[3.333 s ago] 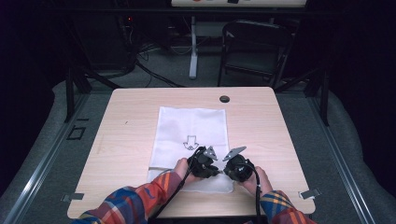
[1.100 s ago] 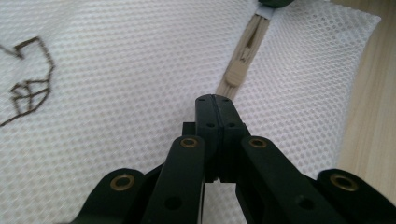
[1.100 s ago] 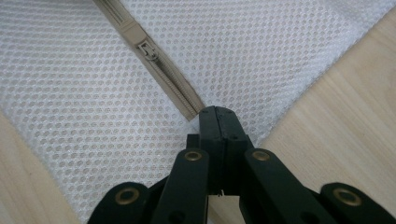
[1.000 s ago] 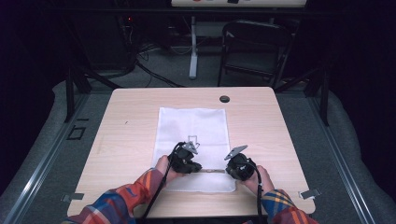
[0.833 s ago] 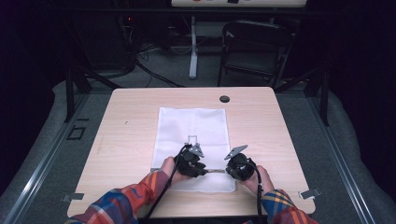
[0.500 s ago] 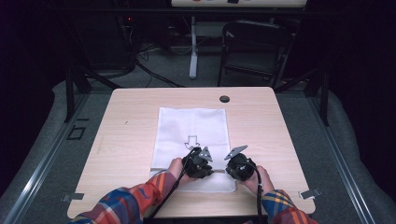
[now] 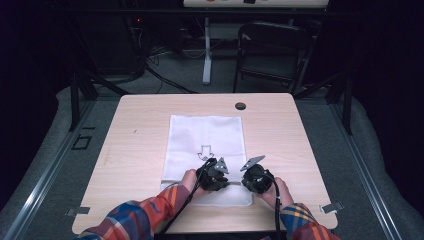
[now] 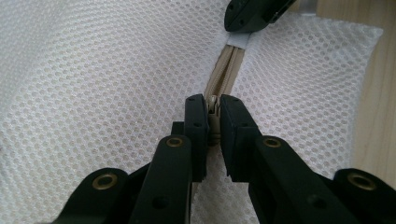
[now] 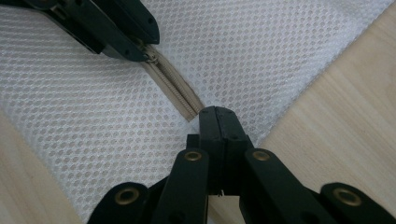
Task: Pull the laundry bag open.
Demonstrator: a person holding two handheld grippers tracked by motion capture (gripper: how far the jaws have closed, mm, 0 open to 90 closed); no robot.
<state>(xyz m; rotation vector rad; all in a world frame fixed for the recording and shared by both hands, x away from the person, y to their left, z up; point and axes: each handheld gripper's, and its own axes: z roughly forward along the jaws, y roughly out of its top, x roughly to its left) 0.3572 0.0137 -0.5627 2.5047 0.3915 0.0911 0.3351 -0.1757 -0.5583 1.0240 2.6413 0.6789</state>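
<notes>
A white mesh bag (image 7: 205, 132) lies flat on the wooden table (image 7: 135, 150), with a beige zipper (image 8: 225, 70) running along its near edge. My left gripper (image 8: 212, 105) is shut on the zipper pull (image 8: 213, 112); its jaws have just closed a little tighter on it. My right gripper (image 9: 217, 114) is shut on the bag's fabric at the end of the zipper (image 9: 170, 86), a short way from the left gripper (image 9: 133, 44). In the high view the left gripper (image 7: 224, 183) and right gripper (image 7: 242, 183) sit close together over the bag's near right part.
A black arrow print (image 7: 204, 151) marks the bag's middle. A dark round grommet (image 7: 240, 106) sits near the table's far edge. Behind the table stand a folding chair (image 7: 272, 50) and cables on the floor. Bare wood flanks the bag on both sides.
My left hand has slid to the right along the zipper toward the right gripper, then stopped. The right gripper has stayed where it was.
</notes>
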